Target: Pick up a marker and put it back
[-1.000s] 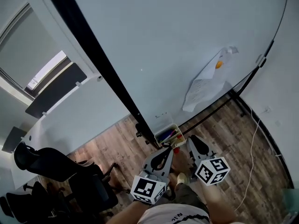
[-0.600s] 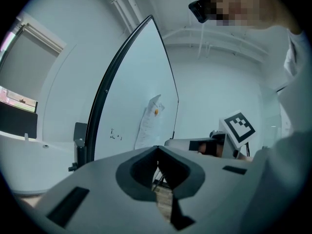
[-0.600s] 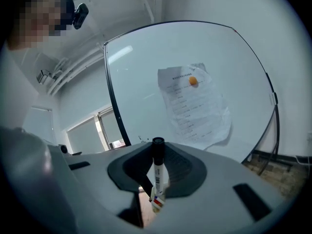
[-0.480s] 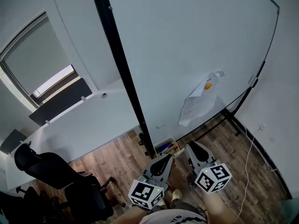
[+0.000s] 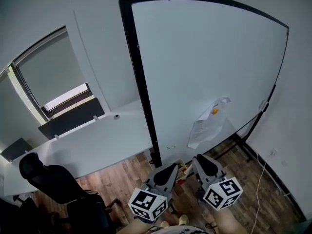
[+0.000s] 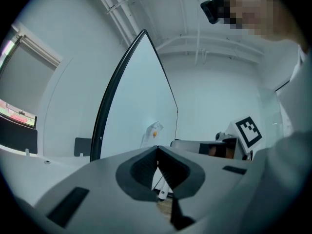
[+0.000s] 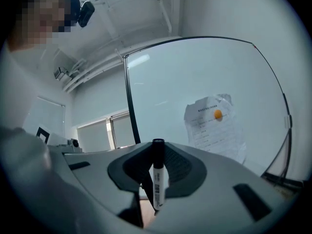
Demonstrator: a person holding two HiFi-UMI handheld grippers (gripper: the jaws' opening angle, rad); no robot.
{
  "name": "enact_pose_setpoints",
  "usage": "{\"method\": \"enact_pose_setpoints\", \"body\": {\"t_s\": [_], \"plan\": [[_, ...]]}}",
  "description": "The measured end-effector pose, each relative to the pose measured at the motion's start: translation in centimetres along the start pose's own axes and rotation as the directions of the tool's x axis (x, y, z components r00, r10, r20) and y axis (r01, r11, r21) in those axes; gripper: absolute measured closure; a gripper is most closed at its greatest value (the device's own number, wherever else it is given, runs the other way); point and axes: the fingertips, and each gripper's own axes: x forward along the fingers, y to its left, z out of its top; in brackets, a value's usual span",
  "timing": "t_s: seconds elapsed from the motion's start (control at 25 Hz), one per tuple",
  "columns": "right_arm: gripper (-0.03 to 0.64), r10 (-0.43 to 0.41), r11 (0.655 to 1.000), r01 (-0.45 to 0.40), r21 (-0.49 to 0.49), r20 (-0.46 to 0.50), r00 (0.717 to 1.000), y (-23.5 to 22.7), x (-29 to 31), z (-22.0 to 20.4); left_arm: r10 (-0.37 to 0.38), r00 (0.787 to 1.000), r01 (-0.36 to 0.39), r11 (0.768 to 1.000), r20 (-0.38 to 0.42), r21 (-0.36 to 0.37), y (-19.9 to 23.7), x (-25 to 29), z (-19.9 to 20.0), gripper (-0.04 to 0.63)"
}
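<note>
right gripper (image 7: pixel 158 155) clamps a black-capped marker (image 7: pixel 159 179) upright, cap at twelve o'clock; left gripper (image 6: pixel 157 152), at its nine o'clock, has jaws pressed together; whiteboard (image 5: pixel 209 57) ahead.

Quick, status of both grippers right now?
Left hand-held gripper: closed, jaw tips together, nothing gripped.
Right hand-held gripper: closed on a white marker with a black cap, held upright.
</note>
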Motion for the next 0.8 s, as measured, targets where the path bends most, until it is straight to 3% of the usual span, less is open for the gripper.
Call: {"method": "enact_pose_setpoints", "body": {"t_s": [0.24,0.8], "plan": [[0.541,0.032,0.999,-0.032,-0.004,0.027,0.999,0.9,-0.1,1.4,0.009,1.000,-0.010,1.000,0.026,0.020,-0.3,-0.4,2.1,0.584],[0.543,0.059,0.998,-0.059,-0.014,0.009,0.998,1.6,0.5,1.2,0.029,0.999,-0.029,0.999,0.019,0.019,0.1,-0.2,1.3,0.584]]}}
